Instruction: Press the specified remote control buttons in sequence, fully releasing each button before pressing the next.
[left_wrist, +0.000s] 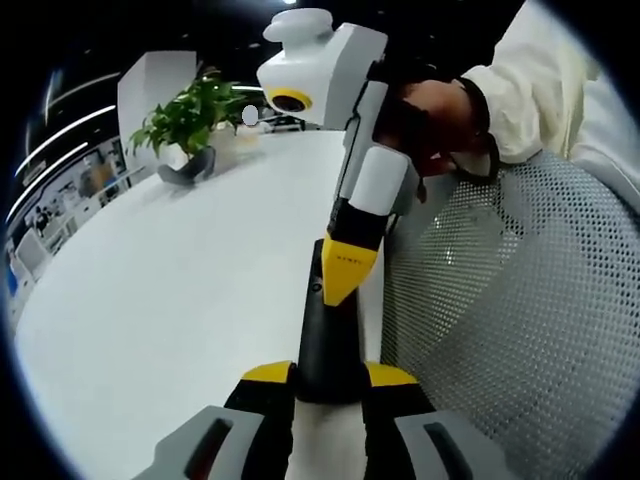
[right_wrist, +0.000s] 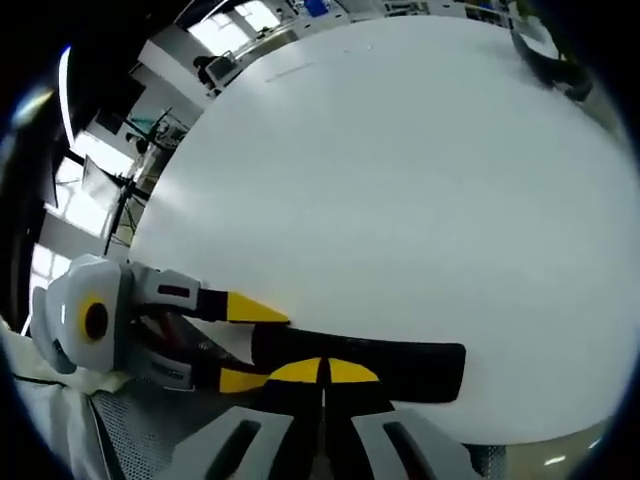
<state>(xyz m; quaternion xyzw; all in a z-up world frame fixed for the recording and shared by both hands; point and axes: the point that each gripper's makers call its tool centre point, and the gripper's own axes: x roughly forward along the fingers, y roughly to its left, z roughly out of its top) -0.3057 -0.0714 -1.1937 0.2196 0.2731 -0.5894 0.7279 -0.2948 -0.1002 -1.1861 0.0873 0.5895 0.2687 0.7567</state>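
Note:
A black remote (left_wrist: 325, 340) lies on the white table (left_wrist: 180, 260) near its edge. My left gripper (left_wrist: 330, 376) is shut on the remote's near end, one yellow-tipped jaw on each side. My right gripper (left_wrist: 346, 280) comes down from the upper right, held by a gloved hand (left_wrist: 430, 120), with its shut yellow tips resting on the remote's top face. In the right gripper view the remote (right_wrist: 400, 368) lies crosswise. The right gripper (right_wrist: 325, 372) has its jaws together over the remote's middle. The left gripper (right_wrist: 250, 345) clamps the remote's left end.
A potted plant (left_wrist: 190, 125) stands at the far end of the table. A grey mesh chair (left_wrist: 520, 300) sits just past the table edge on the right, below a person's cream sleeve (left_wrist: 540, 90). Bare tabletop (right_wrist: 400, 180) stretches beyond the remote.

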